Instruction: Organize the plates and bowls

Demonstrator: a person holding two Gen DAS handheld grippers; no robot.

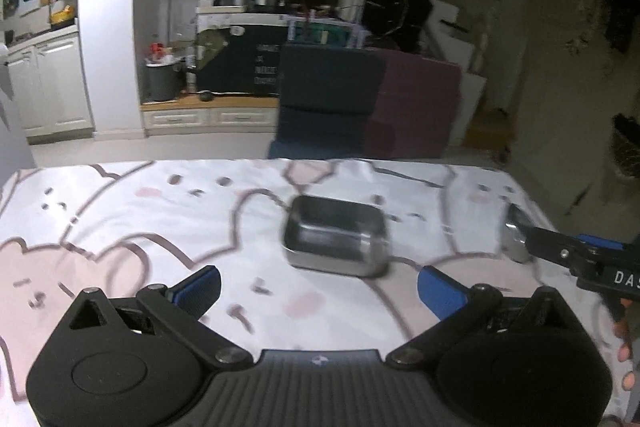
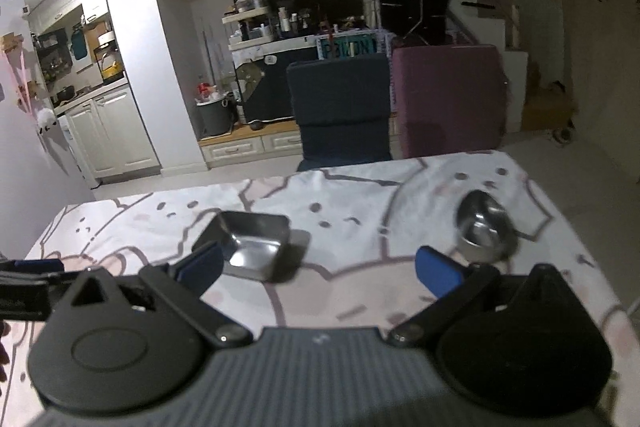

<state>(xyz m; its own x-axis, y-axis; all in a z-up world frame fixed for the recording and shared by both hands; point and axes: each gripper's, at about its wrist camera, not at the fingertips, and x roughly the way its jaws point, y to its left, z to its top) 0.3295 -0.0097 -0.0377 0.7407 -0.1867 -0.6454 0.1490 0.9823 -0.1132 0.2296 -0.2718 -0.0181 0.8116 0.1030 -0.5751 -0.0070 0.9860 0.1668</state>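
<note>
1. The left hand-held gripper [image 1: 318, 287] hangs above a bench [image 1: 120, 227] draped in a white cloth printed with pink cartoon figures, its blue-padded jaws spread wide with nothing between them.
2. A rectangular steel dish [image 1: 336, 237] sits upright on the cloth just beyond the left hand-held gripper, a little right of the bench's middle in the left wrist view.
3. The right hand-held gripper [image 2: 318, 269] is likewise spread wide and empty, angled down over the same bench.
4. A round steel bowl [image 2: 486, 231] rests on the cloth toward the bench's right edge, just beyond the right finger [image 2: 438, 271] of that hand-held gripper; the dish and bowl lie well apart.
5. In the left wrist view the bowl is partly hidden behind the other tool's black arm.
6. Beyond the bench stand a dark blue chair [image 2: 340, 107] and a plum-coloured chair [image 2: 448, 99], side by side, with kitchen cabinets behind.
</note>
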